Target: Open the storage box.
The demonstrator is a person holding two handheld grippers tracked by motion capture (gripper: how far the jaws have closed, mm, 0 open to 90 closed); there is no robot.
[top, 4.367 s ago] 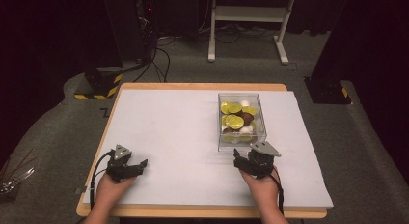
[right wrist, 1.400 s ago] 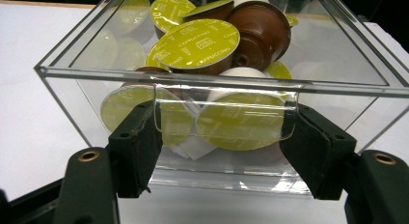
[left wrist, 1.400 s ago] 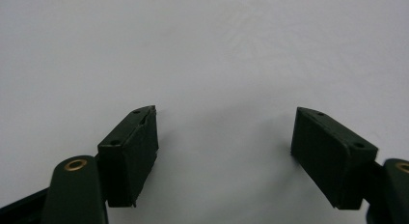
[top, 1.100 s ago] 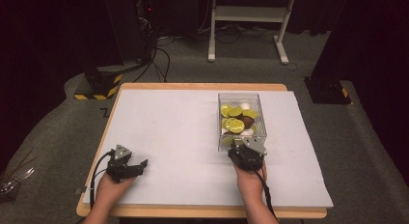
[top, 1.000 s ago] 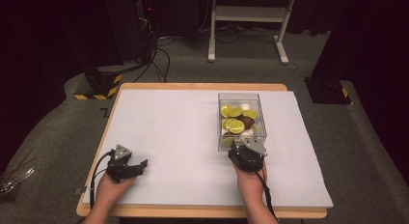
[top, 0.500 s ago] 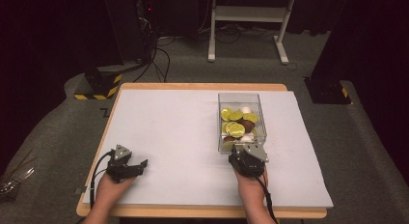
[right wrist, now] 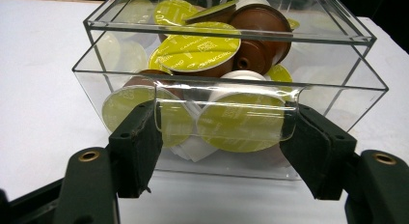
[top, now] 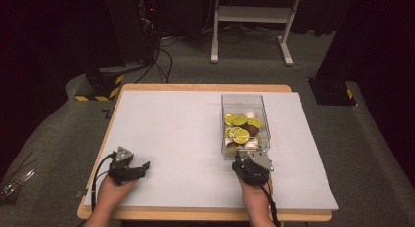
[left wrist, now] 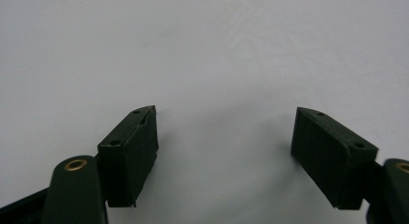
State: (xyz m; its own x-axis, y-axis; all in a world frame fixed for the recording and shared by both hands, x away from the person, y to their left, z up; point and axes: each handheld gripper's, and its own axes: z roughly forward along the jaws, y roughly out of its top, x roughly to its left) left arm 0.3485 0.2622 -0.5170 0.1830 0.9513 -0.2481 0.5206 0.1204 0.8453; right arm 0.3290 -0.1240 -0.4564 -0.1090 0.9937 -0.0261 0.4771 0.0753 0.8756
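Right gripper (right wrist: 222, 137): I have its jaws closed on the curved handle tab (right wrist: 224, 119) of the clear box (top: 244, 107), likely to drag or steady the box.
Left gripper (left wrist: 224, 151): released, jaws wide over bare white mat (left wrist: 202, 50); I judge it parked clear, lower left of the high view.
Box place: right of centre in the high view, just above my right hand (top: 254, 195).
Count: one box; capsules (right wrist: 200, 45) inside, roughly ten, green-lidded, brown and white; the heap hides an exact tally.

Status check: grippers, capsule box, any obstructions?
Right gripper clamped on the clear box's front tab. Left gripper open over bare white tabletop. Box full of coffee capsules. Nothing in the way.
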